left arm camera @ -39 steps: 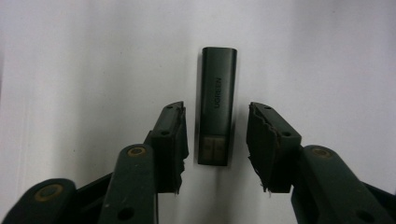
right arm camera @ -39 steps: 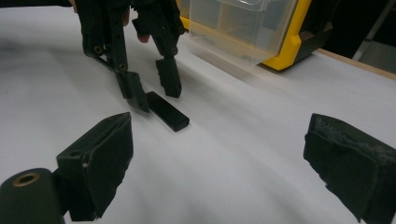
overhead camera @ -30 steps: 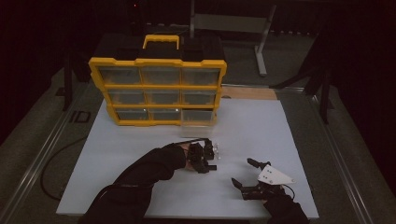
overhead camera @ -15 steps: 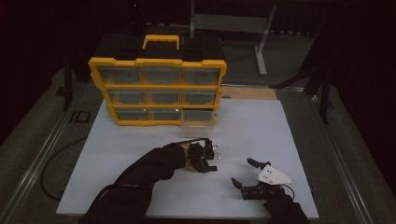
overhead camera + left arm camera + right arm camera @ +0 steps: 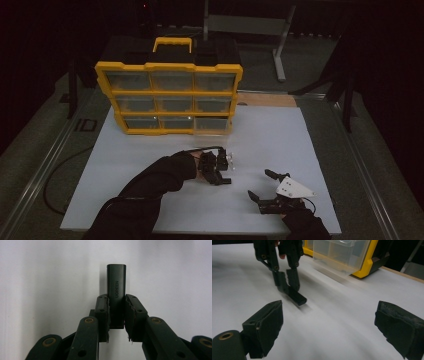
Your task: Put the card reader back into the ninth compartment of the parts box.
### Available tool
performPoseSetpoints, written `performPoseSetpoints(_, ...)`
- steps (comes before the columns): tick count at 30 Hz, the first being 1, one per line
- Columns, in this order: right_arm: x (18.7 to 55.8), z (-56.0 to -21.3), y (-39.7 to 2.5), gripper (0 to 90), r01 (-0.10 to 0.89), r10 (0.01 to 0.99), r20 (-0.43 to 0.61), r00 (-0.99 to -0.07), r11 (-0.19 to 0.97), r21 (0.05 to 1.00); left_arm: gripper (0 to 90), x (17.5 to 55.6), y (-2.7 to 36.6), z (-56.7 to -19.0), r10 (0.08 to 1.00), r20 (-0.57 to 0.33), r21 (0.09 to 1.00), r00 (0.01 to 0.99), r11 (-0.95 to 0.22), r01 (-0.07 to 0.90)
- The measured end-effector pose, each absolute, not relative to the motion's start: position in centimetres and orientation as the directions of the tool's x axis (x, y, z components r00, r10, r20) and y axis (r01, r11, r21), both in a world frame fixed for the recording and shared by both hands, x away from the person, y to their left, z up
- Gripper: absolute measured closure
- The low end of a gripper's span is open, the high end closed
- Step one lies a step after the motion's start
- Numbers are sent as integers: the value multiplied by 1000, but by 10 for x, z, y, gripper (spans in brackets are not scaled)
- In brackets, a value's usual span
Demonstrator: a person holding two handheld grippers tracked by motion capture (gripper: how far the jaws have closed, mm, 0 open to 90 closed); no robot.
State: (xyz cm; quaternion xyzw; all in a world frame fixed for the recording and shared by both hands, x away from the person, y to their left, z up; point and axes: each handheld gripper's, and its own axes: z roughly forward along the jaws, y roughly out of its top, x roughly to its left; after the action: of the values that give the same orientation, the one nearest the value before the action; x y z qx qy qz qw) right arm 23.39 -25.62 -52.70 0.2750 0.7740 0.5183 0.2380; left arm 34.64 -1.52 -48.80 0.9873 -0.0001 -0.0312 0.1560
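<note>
Left gripper (image 5: 117,315): jaws closed tight on a small black adapter (image 5: 116,287), marked UGREEN, its free end jutting straight out beyond the jaw tips. Just below the jaws, white tabletop (image 5: 280,135); adapter tilted down toward it, whether touching cannot be told. Same adapter (image 5: 295,297) seen ahead of the right gripper's jaws, held slanting under the left gripper (image 5: 286,280).

Right gripper (image 5: 264,186): jaws spread wide, nothing between them, low over the tabletop and well apart from the adapter.

Farther out past the left jaws: a clear plastic drawer (image 5: 213,128) pulled forward from the bottom right slot of a yellow organizer case (image 5: 170,92). Contents of the drawer too faint to tell. Three rows of three clear-fronted compartments in the case, black top, yellow handle (image 5: 172,42); contents dim and unreadable.

Beyond the case: a strip of bare wood (image 5: 265,100) at the far edge of the white sheet, grey floor (image 5: 310,60), a metal stand (image 5: 277,30), dark curtains behind.
</note>
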Motion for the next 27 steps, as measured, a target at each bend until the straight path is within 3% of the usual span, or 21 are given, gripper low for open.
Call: performPoseSetpoints(27, 235, -527, -256, 84, 188, 675, -75, -734, 308, 933, 746, 346, 9, -439, -2, -55, 344, 998, -939, 17)
